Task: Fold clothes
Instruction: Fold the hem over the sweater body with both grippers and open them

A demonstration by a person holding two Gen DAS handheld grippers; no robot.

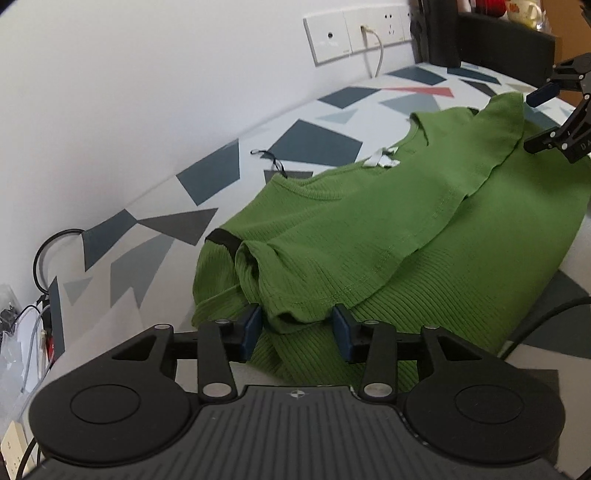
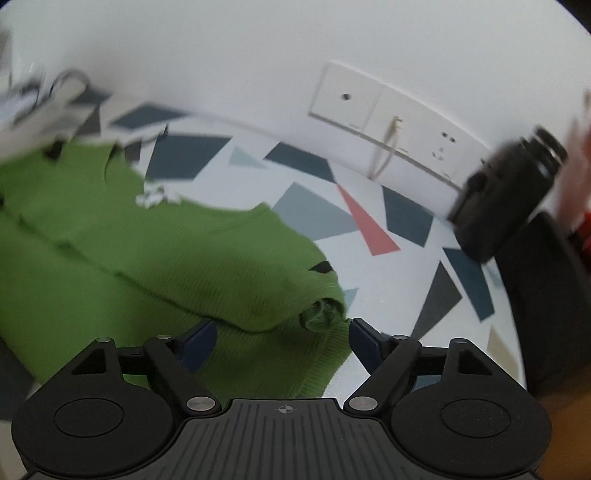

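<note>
A green ribbed shirt (image 1: 369, 236) lies partly folded on the patterned table (image 1: 314, 144), with a white neck label (image 1: 382, 159). My left gripper (image 1: 298, 328) is open at the shirt's near edge, its blue pads (image 1: 253, 326) standing either side of a bunched sleeve fold. My right gripper (image 1: 543, 118) shows at the far right, open beside the shirt's raised far corner. The right wrist view is blurred. There the right gripper (image 2: 282, 341) is open over the shirt (image 2: 147, 258), just short of a rolled sleeve end (image 2: 321, 314).
A white wall with sockets (image 1: 354, 33) and a plugged cable (image 1: 376, 51) runs along the table's far side. A black cylinder (image 2: 506, 195) and a dark box (image 1: 506, 40) stand at the table's end. Cables (image 1: 40, 295) pile at the left. A thin black cord (image 1: 271, 158) lies by the shirt.
</note>
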